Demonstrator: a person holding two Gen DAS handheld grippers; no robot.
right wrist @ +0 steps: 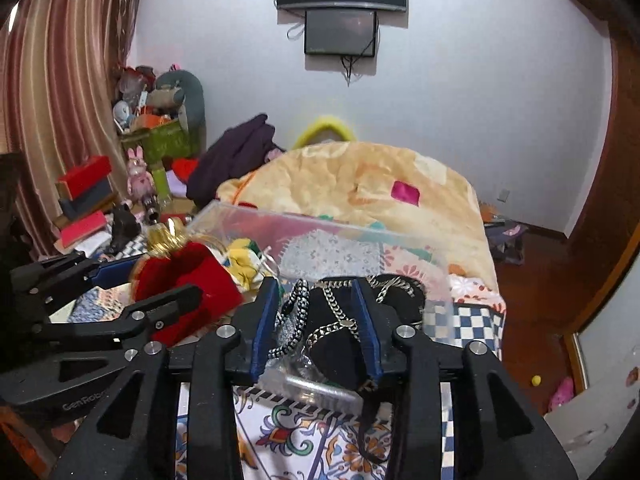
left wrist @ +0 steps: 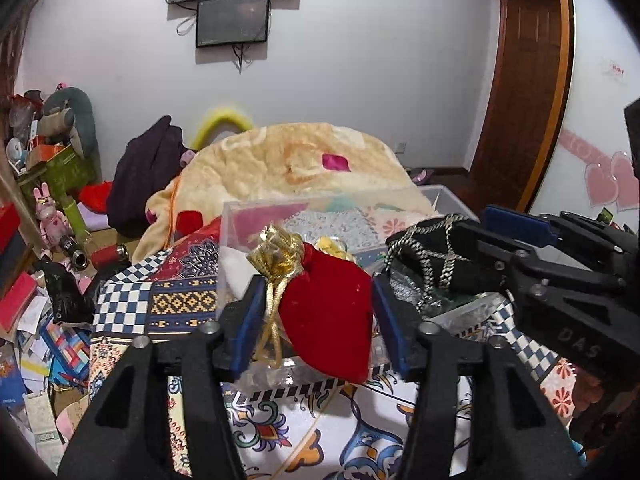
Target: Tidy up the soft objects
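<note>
From the left wrist, the left gripper (left wrist: 318, 316) stands released around the red velvet pouch (left wrist: 326, 312) (gold ribbon at its neck), which hangs over the near wall of the clear plastic box (left wrist: 256, 210). From the right wrist, the right gripper (right wrist: 316, 326) is likewise unclenched astride the black chain-trimmed pouch (right wrist: 340, 340) at that box's near wall, with yellow soft pieces (right wrist: 242, 266) inside the box beyond it.

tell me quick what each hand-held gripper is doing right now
Left hand-held gripper: open, red pouch between its fingers.
Right hand-held gripper: open, black chained bag between its fingers.
</note>
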